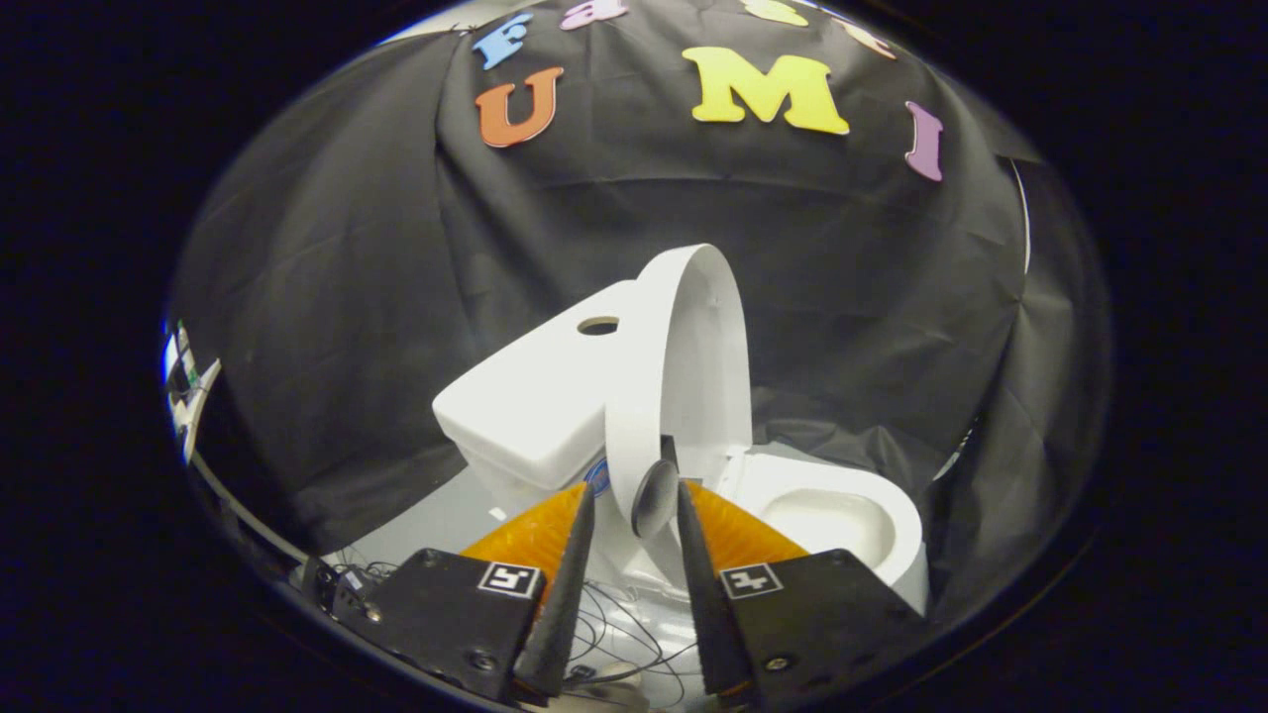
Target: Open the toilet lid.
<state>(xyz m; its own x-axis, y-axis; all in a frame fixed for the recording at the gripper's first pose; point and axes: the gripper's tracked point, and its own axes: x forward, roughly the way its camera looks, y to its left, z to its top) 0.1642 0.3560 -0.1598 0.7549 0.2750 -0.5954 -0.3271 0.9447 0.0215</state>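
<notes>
A white toilet stands ahead, with its tank (535, 406) at the left and its open bowl (837, 520) at the right. The toilet lid (684, 347) is raised nearly upright, seen almost edge-on, and leans back toward the tank. Its front rim comes down between my fingers. My gripper (634, 495) holds that rim, one finger on each face of the lid. A small dark oval bumper (657, 498) on the lid's underside sits between the fingertips.
The tank top has a round hole (597, 325). Black cloth walls close in behind and on both sides of the toilet. Loose thin cables (634, 624) lie on the pale floor below the fingers.
</notes>
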